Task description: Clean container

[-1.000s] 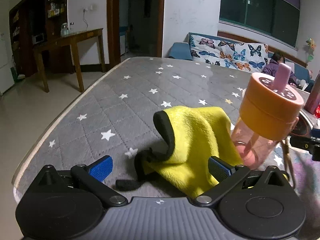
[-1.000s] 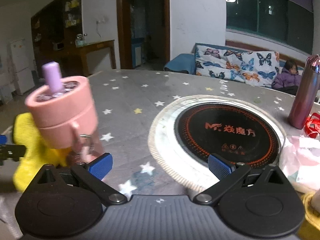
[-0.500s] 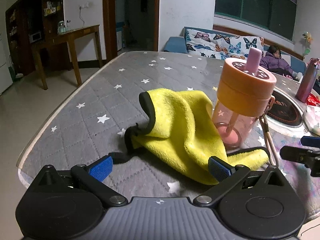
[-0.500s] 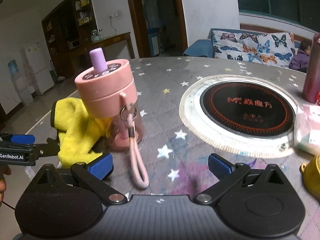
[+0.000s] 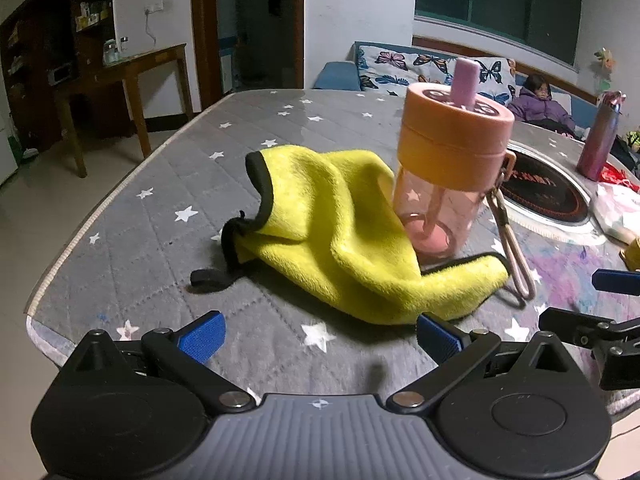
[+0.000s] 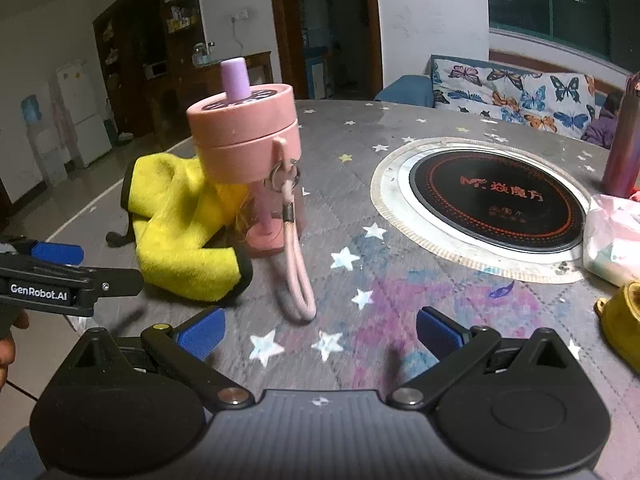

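A pink cup with a wide lid, a lilac straw and a pink wrist strap stands upright on the grey star-patterned table. A crumpled yellow cloth with black trim lies against its left side. My left gripper is open, low over the table's near edge, just short of the cloth, nothing between its fingers. My right gripper is open too, a little back from the strap. Each gripper shows at the edge of the other's view.
An induction hob is set into the table right of the cup. Beyond it stand a metallic pink bottle, a pale plastic bag and a yellow object. A sofa with a seated person is behind the table.
Both grippers have drawn back from the cup and cloth toward the table's near edge. The cup, tilted and close a second ago, now stands on the table beside the cloth.
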Tool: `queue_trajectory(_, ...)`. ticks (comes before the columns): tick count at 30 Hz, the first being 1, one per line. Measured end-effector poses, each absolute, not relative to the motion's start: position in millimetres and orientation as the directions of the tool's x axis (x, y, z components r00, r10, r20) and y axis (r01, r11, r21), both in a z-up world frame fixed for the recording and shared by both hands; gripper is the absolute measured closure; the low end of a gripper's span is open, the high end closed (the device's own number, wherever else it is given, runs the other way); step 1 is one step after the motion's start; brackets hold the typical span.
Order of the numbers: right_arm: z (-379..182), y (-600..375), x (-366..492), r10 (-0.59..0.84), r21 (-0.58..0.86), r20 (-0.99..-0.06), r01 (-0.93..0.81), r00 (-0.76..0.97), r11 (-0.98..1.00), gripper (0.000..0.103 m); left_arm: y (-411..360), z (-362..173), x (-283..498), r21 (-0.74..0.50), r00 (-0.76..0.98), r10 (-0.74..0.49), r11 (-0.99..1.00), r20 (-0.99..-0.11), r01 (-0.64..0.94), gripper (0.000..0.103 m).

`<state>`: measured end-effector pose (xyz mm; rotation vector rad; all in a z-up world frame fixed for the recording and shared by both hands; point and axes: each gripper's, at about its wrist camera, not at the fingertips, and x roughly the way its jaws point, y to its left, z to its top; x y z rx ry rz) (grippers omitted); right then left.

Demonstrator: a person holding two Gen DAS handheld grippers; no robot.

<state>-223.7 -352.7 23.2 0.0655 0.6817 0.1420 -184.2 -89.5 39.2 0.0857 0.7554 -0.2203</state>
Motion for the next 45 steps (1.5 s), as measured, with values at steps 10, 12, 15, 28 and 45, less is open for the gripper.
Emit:
queue_trajectory(10,18,-349,-237,0.166,0.122,-0.640,-0.114,0.750,0.986,0.000,-94,34,-195,-0.005,0.691,-0.183,0.968,-0.699,0.251,0.000)
queue_trajectory(12,17,-349,-238,0.167,0.124,-0.642,-0.113,0.748,0.986,0.000,-93,33,-195,-0.006,0.689,-0.181,0.969,-0.701,0.248,0.000)
queue_trajectory(15,15,-350,-239,0.168,0.129,-0.644,-0.110,0.746,0.986,0.000,-92,32,-194,-0.013,0.687,-0.182,0.970,-0.704,0.244,0.000)
queue_trajectory(28,11,-355,-241,0.160,0.142,-0.650,-0.088,0.743,0.986,0.000,-93,29,-193,-0.020,0.683,-0.188,0.969,-0.706,0.246,0.000)
queue_trajectory(45,9,-373,-233,0.124,0.142,-0.635,-0.043,0.762,0.989,0.000,-90,25,-183,-0.008,0.686,-0.164,0.975,-0.709,0.224,0.000)
